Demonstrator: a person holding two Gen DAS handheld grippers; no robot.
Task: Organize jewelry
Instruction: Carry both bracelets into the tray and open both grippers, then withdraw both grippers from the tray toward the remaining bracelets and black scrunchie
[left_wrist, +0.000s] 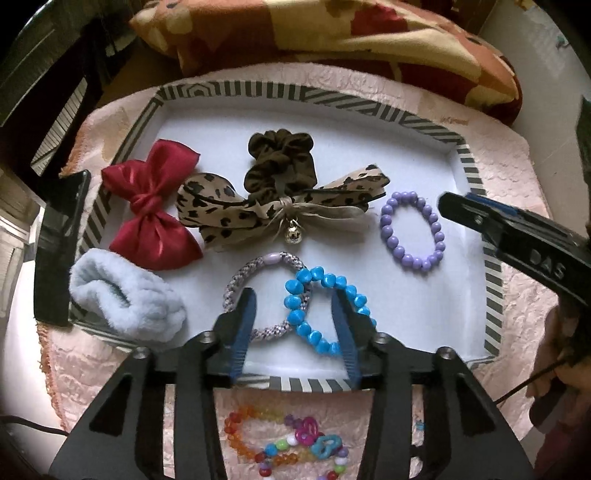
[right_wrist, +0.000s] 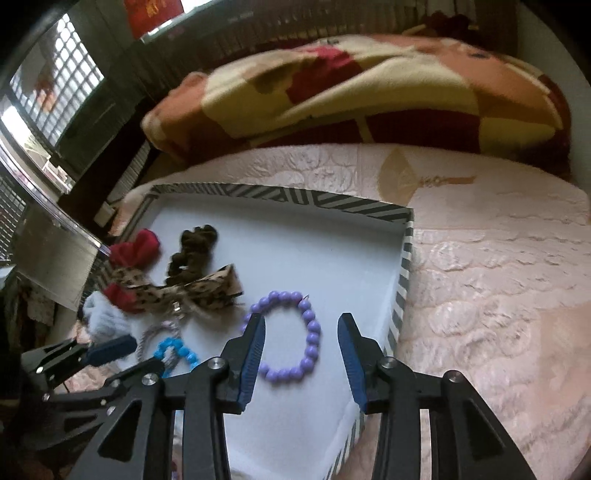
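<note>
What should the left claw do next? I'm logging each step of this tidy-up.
Probably lower and close the left claw on the blue bead bracelet. It is open and empty, the bracelet lies between its fingers, overlapping the woven lilac band in the striped tray, and needs separating. The right claw is open above the purple bracelet.

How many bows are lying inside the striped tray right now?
2. The red satin bow lies at the tray's left side; the leopard-print bow with a small bell lies in the middle, partly over the dark scrunchie. None seems hidden.
</note>
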